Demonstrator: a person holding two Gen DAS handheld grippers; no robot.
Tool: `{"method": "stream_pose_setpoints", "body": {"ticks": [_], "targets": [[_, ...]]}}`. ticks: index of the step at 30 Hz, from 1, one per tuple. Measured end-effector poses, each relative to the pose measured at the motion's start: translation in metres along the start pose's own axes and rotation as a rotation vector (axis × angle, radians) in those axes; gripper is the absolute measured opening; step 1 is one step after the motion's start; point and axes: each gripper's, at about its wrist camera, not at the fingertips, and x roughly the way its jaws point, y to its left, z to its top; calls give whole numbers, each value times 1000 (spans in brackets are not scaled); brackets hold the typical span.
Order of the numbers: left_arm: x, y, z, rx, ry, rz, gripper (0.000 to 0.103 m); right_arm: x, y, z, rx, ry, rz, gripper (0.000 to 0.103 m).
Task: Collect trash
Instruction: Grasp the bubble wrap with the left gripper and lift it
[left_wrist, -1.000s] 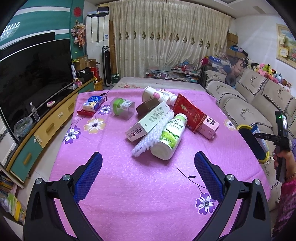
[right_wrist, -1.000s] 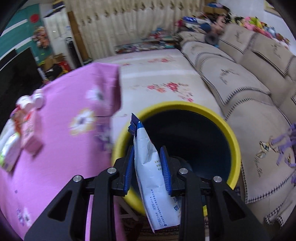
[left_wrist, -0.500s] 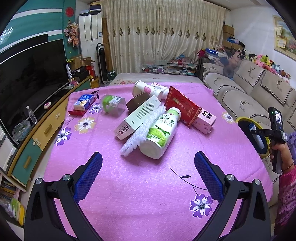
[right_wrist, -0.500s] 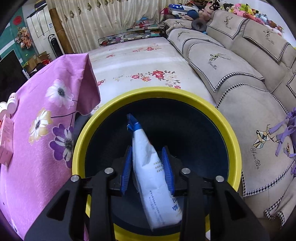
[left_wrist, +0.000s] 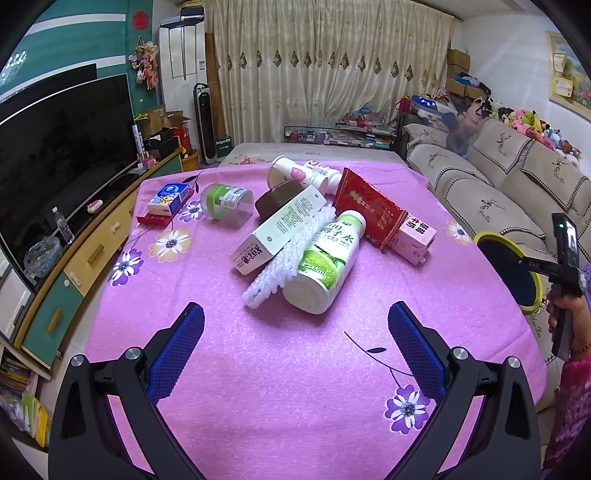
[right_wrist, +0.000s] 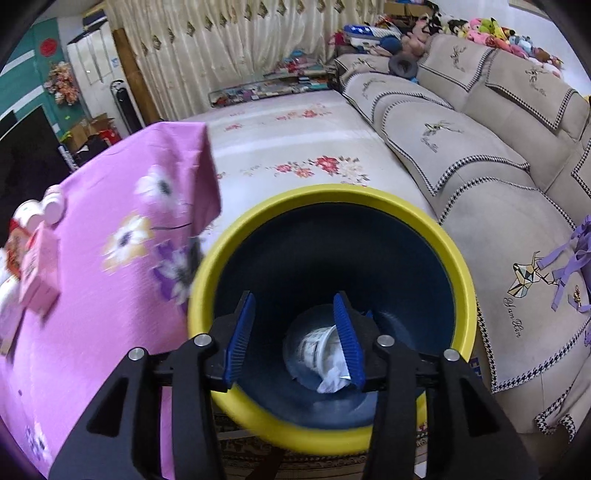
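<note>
Ahead of your left gripper (left_wrist: 295, 339), a heap of trash lies on the table (left_wrist: 280, 387): a bottle (left_wrist: 325, 266) beside a foam net (left_wrist: 291, 254), a long carton (left_wrist: 277, 230) to their left, a snack packet (left_wrist: 369, 208) and small box (left_wrist: 415, 238) to their right. Your right gripper (right_wrist: 295, 336) hangs over the bin (right_wrist: 458, 266) beside the table's right edge; a crumpled wrapper (right_wrist: 325, 360) lies inside, at the bottom.

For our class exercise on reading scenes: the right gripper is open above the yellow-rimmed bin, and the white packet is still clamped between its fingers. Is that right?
Not quite. The right gripper is open above the yellow-rimmed bin, but the white packet is not clamped: it lies at the bottom of the bin, clear of the pads. The right wrist view shows this.
</note>
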Motion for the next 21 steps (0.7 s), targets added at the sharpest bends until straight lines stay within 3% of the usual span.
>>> {"method": "stream_pose_setpoints", "body": {"ticks": [5,12,21], "targets": [[3,8,-1,0,-4,4,98,-22,18,-15,-20,-28,49,43],[22,13,8,22,6,-61,96,-40,39,-22,-59,-49,80,44],[46,9,30,80,6,-81,64,-43,45,-23,-67,-52,93,44]]}}
